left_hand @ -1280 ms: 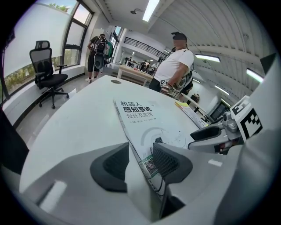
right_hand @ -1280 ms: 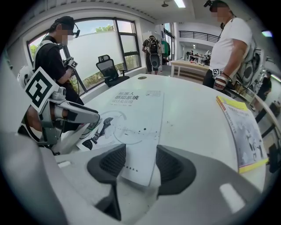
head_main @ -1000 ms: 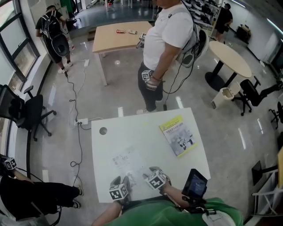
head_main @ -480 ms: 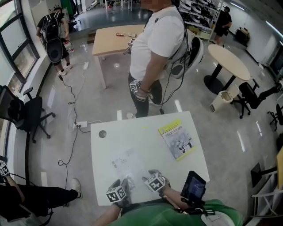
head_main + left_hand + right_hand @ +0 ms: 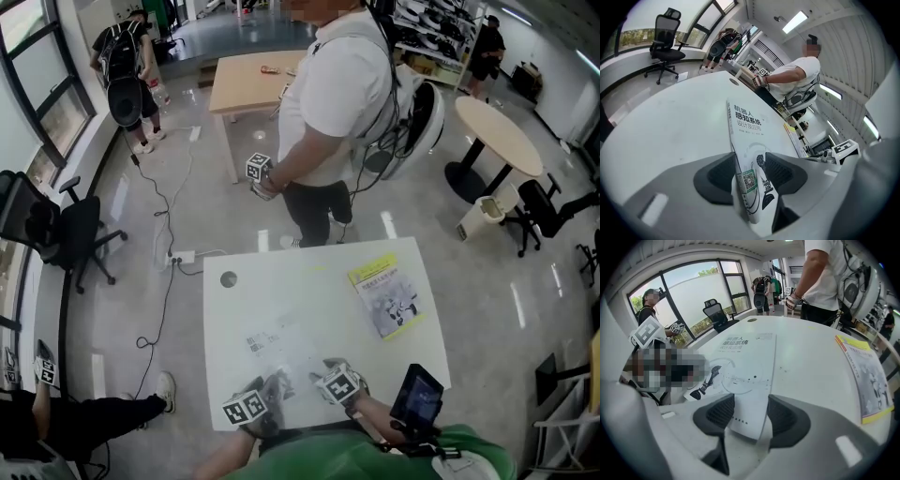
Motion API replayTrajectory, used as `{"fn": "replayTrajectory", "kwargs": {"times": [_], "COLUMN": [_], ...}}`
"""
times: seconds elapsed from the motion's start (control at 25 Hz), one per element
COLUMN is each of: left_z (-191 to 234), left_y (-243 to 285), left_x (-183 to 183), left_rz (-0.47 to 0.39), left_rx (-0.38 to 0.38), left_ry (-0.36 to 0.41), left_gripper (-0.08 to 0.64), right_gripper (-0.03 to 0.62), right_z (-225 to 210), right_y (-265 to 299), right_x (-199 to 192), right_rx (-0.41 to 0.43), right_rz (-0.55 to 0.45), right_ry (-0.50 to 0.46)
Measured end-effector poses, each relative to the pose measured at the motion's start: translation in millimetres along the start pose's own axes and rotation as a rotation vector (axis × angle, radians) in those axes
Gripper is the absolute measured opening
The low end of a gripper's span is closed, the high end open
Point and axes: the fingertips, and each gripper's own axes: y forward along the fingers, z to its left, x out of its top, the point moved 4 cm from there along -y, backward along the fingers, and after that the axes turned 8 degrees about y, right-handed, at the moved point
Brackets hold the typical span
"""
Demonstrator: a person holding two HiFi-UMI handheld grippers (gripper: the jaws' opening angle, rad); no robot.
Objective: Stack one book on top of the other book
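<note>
**White book: both grippers placed, stacking not yet begun**

White book (image 5: 277, 345) lies at lower centre of the table (image 5: 281, 281); yellow-edged book (image 5: 389, 298) well apart at right. Left gripper (image 5: 750, 171) jaws, just opened slightly, and right gripper (image 5: 750, 414) jaws stand apart astride its near corners, clamping nothing. Cover reads "机器人感知系统", plus QR code
</note>
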Motion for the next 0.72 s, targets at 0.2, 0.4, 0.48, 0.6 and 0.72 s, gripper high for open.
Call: {"fn": "replayTrajectory", "kwargs": {"times": [0.2, 0.4, 0.48, 0.6, 0.72], "left_z": [3.0, -6.7, -3.3, 6.9, 3.9], "left_y": [18.2, 3.9, -3.9, -12.9, -8.8], "left_x": [2.0, 0.3, 5.2, 11.6, 12.1], "left_rz": [-0.002, -0.002, -0.012, -0.027, -0.016], "left_rx": [-0.045, -0.062, -0.061, -0.057, -0.084], "left_ry": [-0.051, -0.108, -0.121, -0.163, -0.208], "left_gripper": [0.21, 0.21, 0.208, 0.199, 0.195], "right_gripper": [0.218, 0.218, 0.218, 0.218, 0.218], "right_z": [-14.8, -12.7, -7.0, 1.3, -3.2], "right_y": [1.9, -9.3, -5.8, 0.1, -6.3], "right_x": [0.7, -6.9, 1.3, 11.0, 7.5], "right_rx": [-0.008, -0.012, 0.003, 0.017, 0.006], "right_rz": [-0.007, -0.001, -0.013, -0.014, 0.003], "right_ry": [0.029, 0.049, 0.037, 0.019, 0.025]}}
